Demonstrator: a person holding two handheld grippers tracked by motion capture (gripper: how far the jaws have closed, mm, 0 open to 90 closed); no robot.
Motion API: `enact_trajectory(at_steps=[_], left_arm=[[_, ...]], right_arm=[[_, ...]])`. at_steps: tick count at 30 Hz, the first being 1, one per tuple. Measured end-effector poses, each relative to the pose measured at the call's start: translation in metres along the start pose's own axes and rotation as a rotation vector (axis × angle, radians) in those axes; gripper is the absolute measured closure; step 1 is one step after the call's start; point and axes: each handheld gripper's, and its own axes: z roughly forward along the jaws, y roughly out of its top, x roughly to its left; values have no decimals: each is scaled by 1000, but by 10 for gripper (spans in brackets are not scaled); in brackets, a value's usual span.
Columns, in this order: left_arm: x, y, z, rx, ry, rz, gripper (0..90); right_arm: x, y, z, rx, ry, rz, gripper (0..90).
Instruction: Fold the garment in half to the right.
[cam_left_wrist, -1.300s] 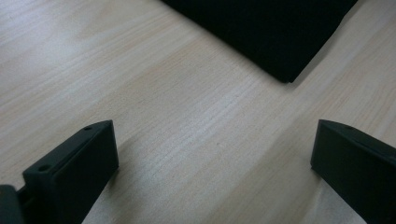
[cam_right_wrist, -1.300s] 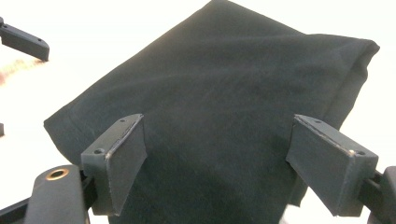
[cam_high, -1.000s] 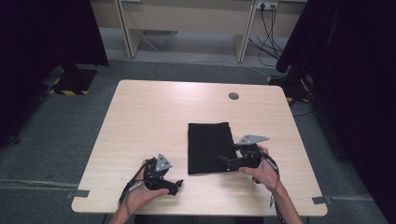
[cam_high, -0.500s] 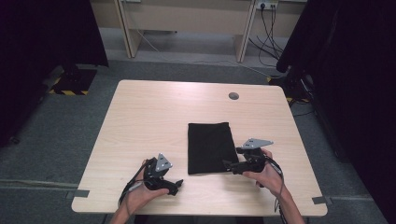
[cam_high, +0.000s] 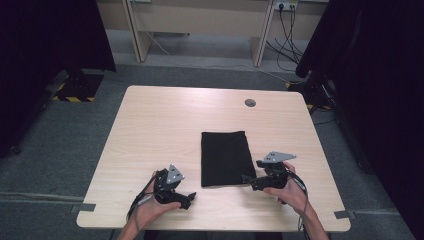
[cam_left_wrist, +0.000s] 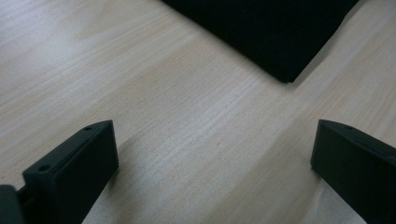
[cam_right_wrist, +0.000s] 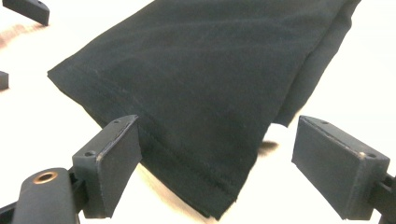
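The folded black cloth (cam_high: 225, 157) lies flat on the table (cam_high: 165, 120), a little toward your edge from the middle. Your right gripper (cam_high: 248, 178) sits at the cloth's 4 o'clock corner, jaws spread wide; in the right gripper view that near corner (cam_right_wrist: 219, 205) lies between them, unpinched. Your left gripper (cam_high: 190, 198) rests near the cloth's 7 o'clock corner, clear of it, jaws released over bare wood, the cloth at its 1 o'clock in the left gripper view.
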Motion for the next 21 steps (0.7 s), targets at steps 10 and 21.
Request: enact_trajectory(at_steps=[10, 21], left_arm=[[0, -1, -2, 2, 4, -2, 0], [-1, -2, -2, 1, 5, -4, 0]], right_arm=[[-2, -11, -6, 15, -20, 10, 160], [-5, -24, -16, 23, -41, 19, 160]])
